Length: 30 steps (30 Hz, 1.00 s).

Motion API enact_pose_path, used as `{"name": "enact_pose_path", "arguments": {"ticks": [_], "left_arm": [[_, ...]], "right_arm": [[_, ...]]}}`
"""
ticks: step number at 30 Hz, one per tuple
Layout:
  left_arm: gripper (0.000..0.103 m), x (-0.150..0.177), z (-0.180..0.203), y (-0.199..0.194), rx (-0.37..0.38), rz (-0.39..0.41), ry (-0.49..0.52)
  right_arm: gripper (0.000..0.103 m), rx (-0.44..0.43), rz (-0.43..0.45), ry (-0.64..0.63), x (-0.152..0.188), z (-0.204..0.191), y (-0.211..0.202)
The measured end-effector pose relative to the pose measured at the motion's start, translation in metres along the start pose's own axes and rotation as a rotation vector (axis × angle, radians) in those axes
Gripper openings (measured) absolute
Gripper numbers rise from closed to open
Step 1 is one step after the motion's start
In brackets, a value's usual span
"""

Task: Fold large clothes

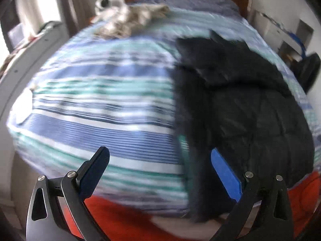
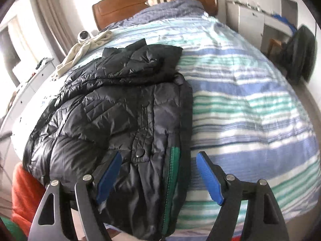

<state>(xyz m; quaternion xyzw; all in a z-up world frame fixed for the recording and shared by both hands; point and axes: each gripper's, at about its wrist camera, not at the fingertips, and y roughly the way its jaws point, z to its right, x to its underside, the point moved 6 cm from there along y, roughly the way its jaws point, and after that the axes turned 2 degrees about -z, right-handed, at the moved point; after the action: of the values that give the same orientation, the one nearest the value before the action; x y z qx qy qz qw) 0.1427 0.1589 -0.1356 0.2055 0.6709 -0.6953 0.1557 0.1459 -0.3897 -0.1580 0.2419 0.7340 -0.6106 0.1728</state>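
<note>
Bed is taking up nearly all of both views. Striped duvet (image 2: 250, 92) in blue, teal and white is covering it, bare on the side away from the jacket. Wooden headboard (image 2: 124, 6) is standing at the far end, a blue-grey blanket (image 2: 170, 8) is bunching just below it.

Black puffer jacket (image 2: 112, 108) is lying on the duvet, lengthwise down the bed, hem hanging over the near edge, green zipper tape (image 2: 173, 172) showing along its right edge. Cream garment (image 2: 84, 48) is sitting crumpled near the far left corner, apart from the jacket.

Left gripper (image 1: 160, 172) is hovering over the near edge, fingers spread wide, nothing between them; left view is motion-blurred. Right gripper (image 2: 159, 176) is also standing wide, above the jacket's hem, pads not touching it.

Orange fabric (image 1: 124, 217) is showing below the bed edge. White cabinet (image 2: 250, 20) is standing against the right wall, curtain (image 2: 50, 14) is hanging at left.
</note>
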Motion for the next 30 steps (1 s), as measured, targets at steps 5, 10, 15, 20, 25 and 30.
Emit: {"name": "enact_pose_path", "arguments": {"ticks": [5,10,15,20,25,30], "left_arm": [[0.100,0.023,0.052,0.044,-0.057,-0.066,0.122],[0.101,0.038,0.042,0.028,0.062,-0.094,0.023],[0.101,0.065,0.043,0.048,0.253,-0.194,-0.115],[0.078,0.063,0.050,0.048,0.319,-0.223,-0.144],[0.026,0.055,0.055,0.038,0.340,-0.246,-0.104],[0.018,0.039,0.059,0.007,0.312,-0.202,-0.072]], "right_arm": [[0.079,0.007,-0.017,-0.065,0.013,-0.012,-0.007],[0.079,-0.002,-0.133,-0.006,0.041,0.009,0.008],[0.079,-0.154,-0.211,0.079,0.064,0.009,0.029],[0.080,-0.226,-0.211,0.110,0.066,0.003,0.032],[0.023,-0.210,-0.223,0.106,0.061,0.008,0.025],[0.017,-0.337,-0.164,0.201,0.042,0.007,-0.007]]}}
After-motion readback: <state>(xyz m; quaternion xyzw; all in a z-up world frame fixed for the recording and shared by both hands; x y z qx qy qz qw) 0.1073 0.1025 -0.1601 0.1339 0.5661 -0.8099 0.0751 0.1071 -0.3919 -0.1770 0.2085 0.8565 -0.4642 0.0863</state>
